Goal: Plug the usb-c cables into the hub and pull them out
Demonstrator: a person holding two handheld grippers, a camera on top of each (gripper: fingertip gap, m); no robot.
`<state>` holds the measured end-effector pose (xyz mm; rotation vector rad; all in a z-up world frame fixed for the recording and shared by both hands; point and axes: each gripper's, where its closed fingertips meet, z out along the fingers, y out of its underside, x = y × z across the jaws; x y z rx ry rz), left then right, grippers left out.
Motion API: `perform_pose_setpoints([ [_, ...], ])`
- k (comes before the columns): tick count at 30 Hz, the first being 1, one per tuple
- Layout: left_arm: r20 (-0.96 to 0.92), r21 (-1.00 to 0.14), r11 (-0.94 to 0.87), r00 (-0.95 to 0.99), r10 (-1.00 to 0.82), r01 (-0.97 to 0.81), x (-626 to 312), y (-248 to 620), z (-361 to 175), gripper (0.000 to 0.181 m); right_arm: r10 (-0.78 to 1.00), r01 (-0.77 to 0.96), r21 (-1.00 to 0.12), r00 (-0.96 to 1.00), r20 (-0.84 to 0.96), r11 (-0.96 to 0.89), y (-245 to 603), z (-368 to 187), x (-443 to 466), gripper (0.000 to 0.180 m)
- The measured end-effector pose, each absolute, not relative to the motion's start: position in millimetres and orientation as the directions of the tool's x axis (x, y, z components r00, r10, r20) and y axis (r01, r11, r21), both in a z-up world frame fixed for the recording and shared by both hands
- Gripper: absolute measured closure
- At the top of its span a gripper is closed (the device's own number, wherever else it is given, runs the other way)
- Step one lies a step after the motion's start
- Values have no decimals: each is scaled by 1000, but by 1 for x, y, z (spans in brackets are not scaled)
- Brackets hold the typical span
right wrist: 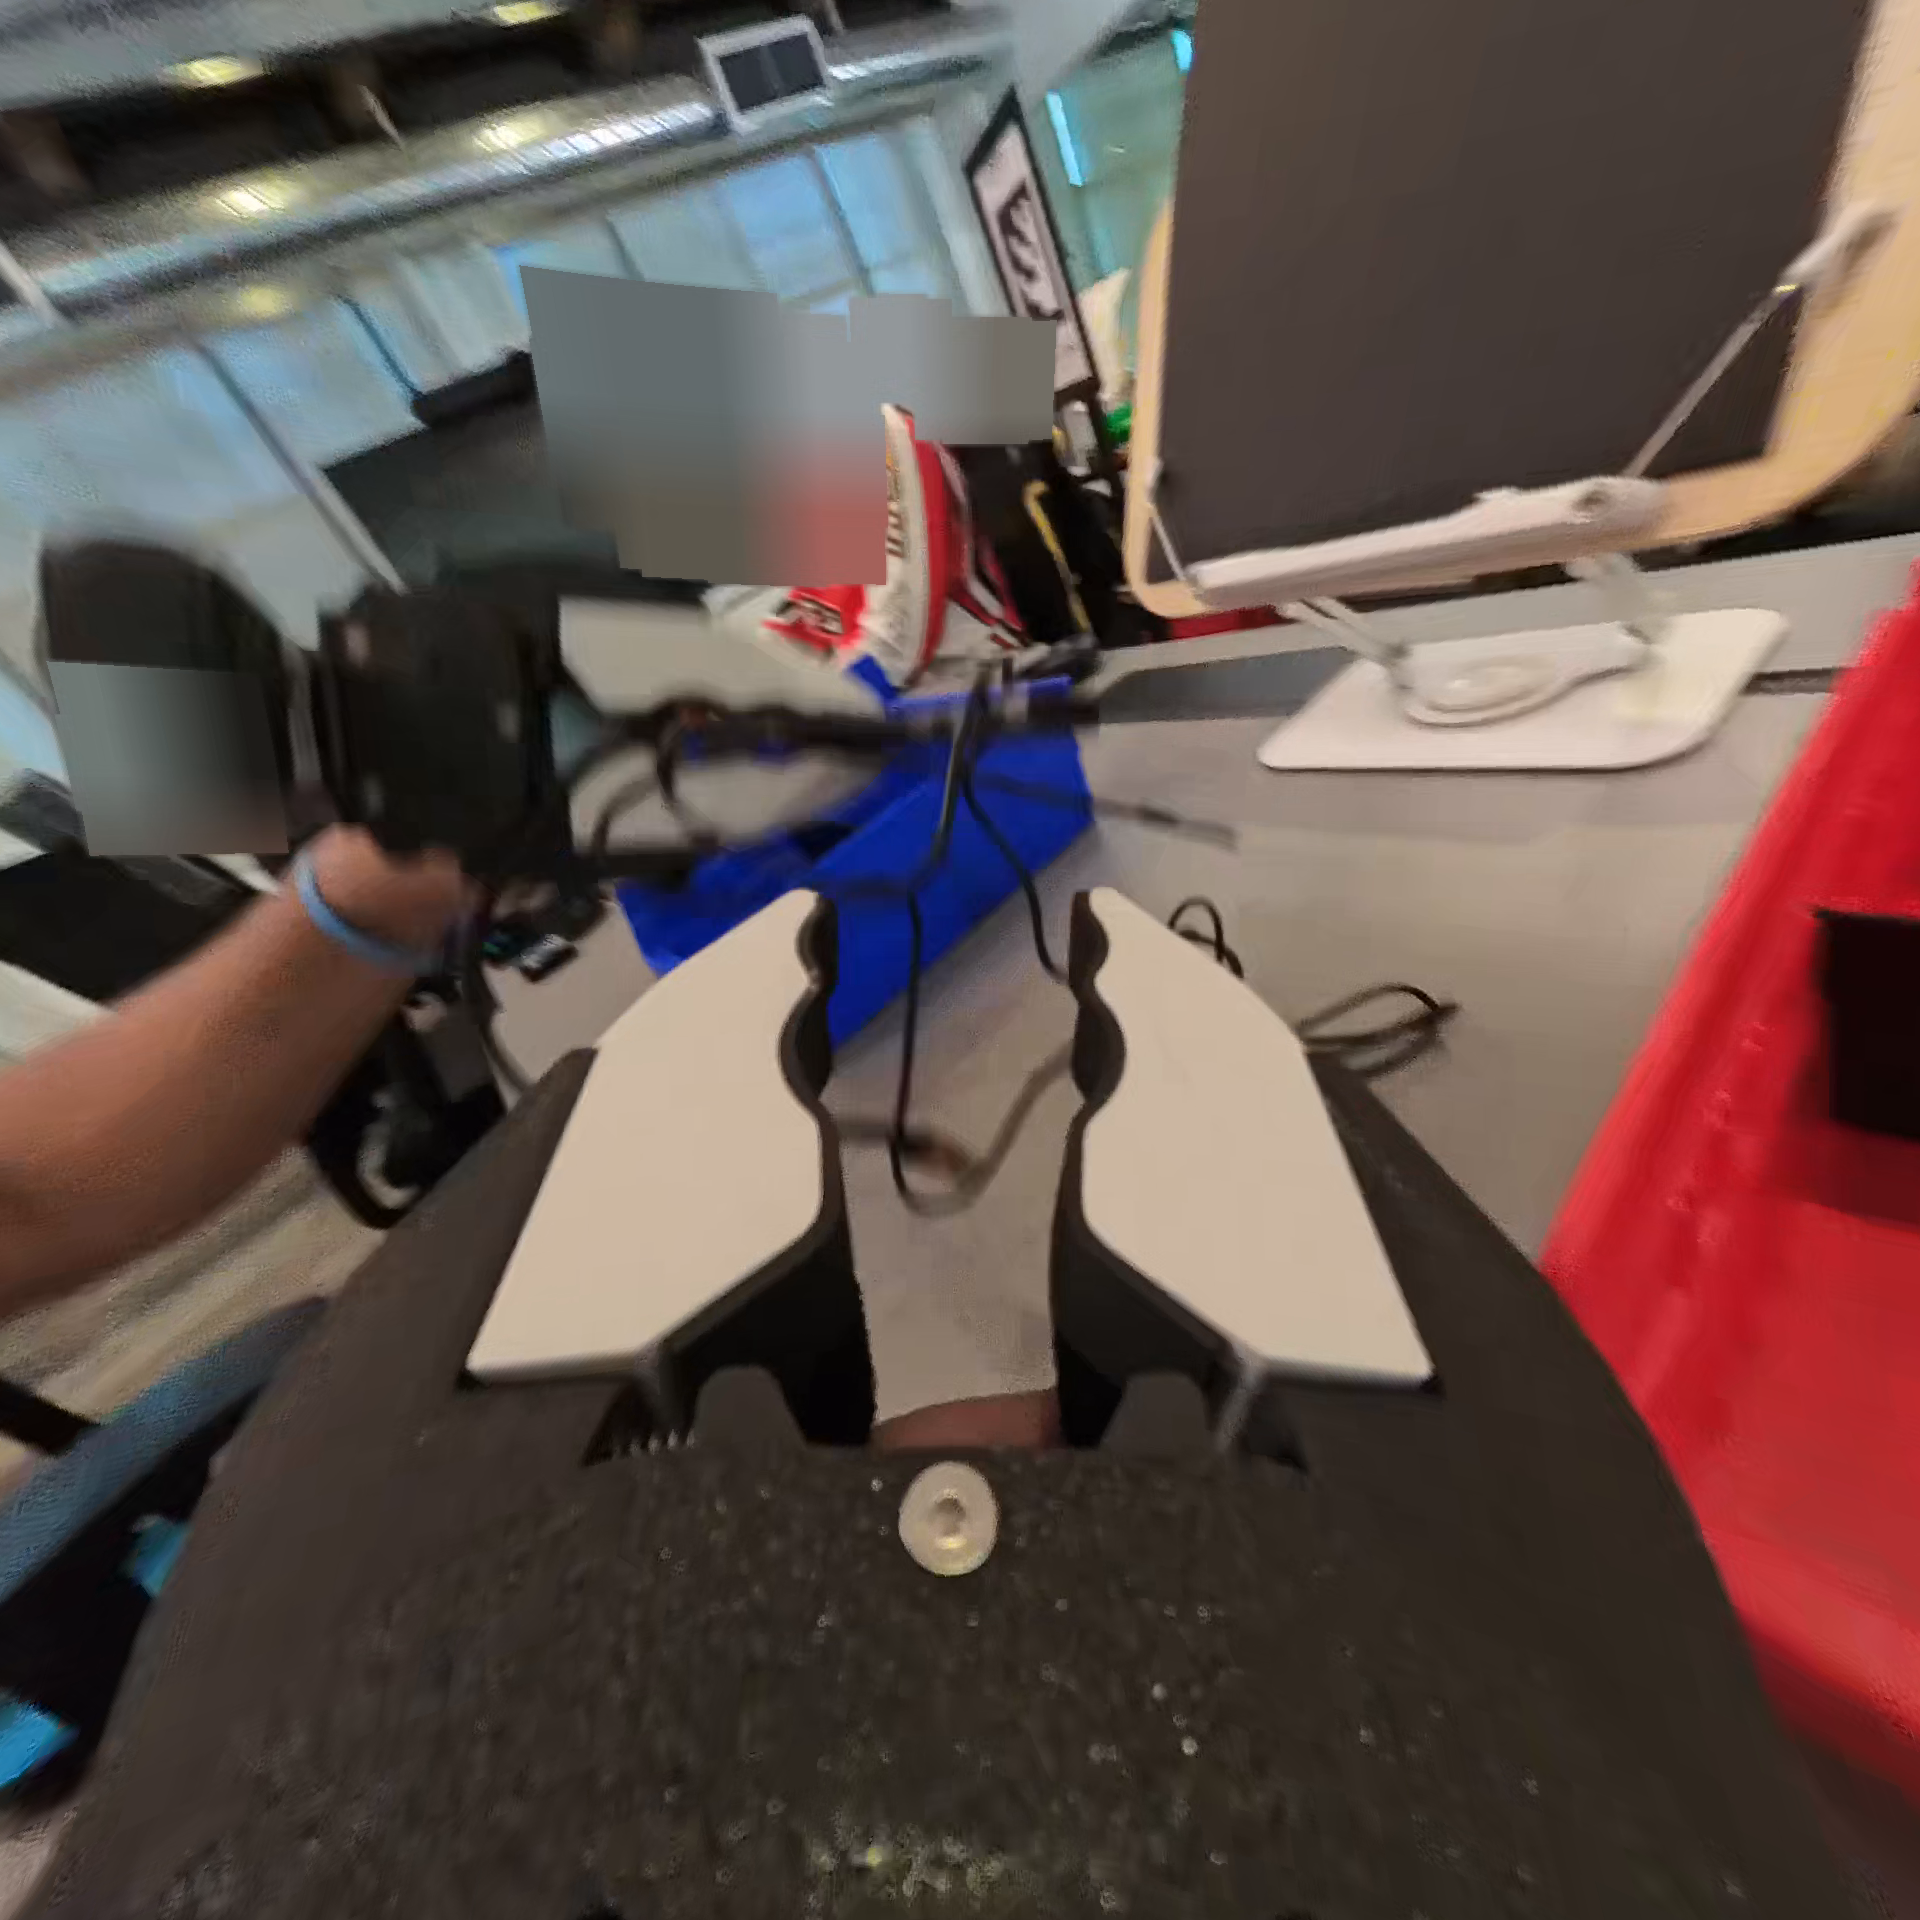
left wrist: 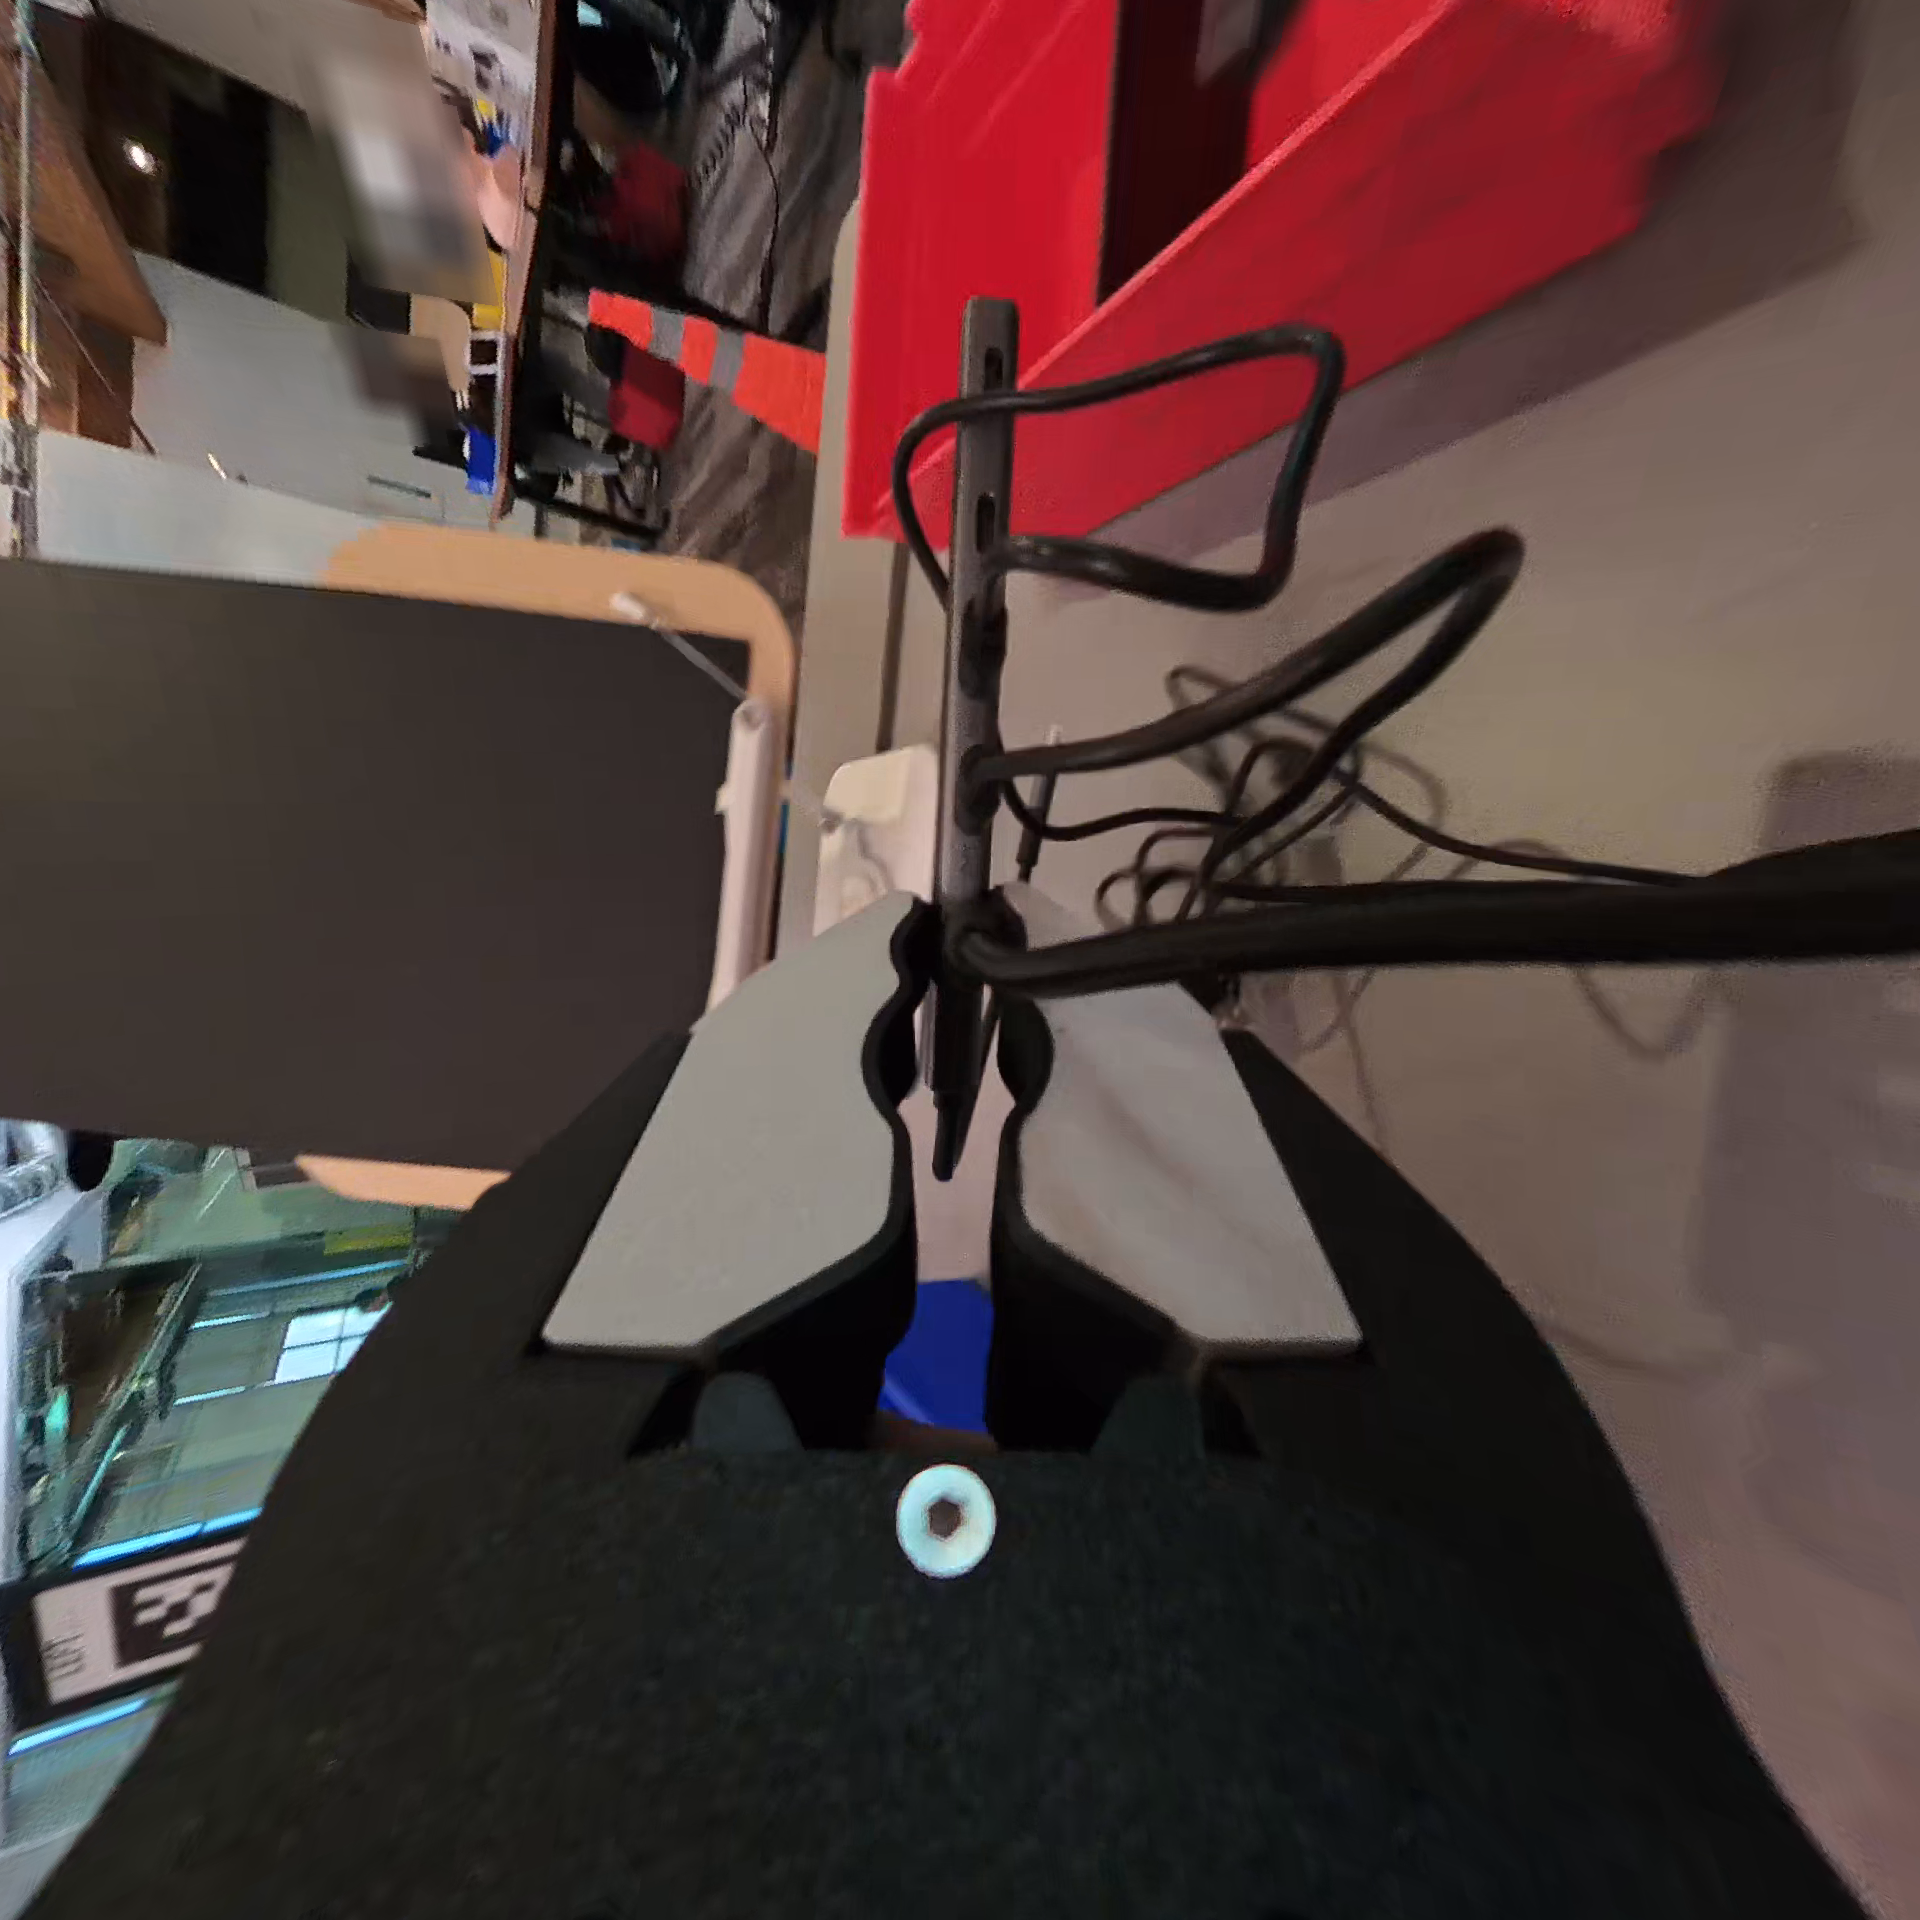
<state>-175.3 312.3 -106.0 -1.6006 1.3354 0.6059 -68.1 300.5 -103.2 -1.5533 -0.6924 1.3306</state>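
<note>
clamping the grey hub (left wrist: 971, 665) edge-on, left gripper (left wrist: 961, 925); right gripper (right wrist: 951, 935) spread wide, empty, above table (right wrist: 1403, 831).

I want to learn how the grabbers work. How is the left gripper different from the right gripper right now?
The left gripper is shut on the grey USB-C hub, while the right gripper is open and holds nothing. Black cables sprout from the hub just past the left gripper; only the grey table and a loose cable show between the right gripper's fingers. Both have the same pale fingers with wavy black inner edges.
</note>
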Motion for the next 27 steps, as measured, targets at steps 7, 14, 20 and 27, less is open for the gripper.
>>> perform_pose_setpoints([
  [7,-781,-484,49,407,-473,-874,-133,270,-133,171,750,-198,-723,-165,-641,-662,285,-111,-96,141],
  [14,-696,-669,134,552,-460,-731,-122,244,-132,170,609,-140,-604,-361,-707,-784,266,-115,-92,154],
  [20,-690,-720,310,595,-412,-621,-137,215,-135,164,440,-83,-460,-483,-757,-884,261,-120,-93,154],
  [27,-609,-787,306,594,-526,-535,-133,206,-147,151,442,-30,-491,-485,-755,-871,249,-125,-107,154],
])
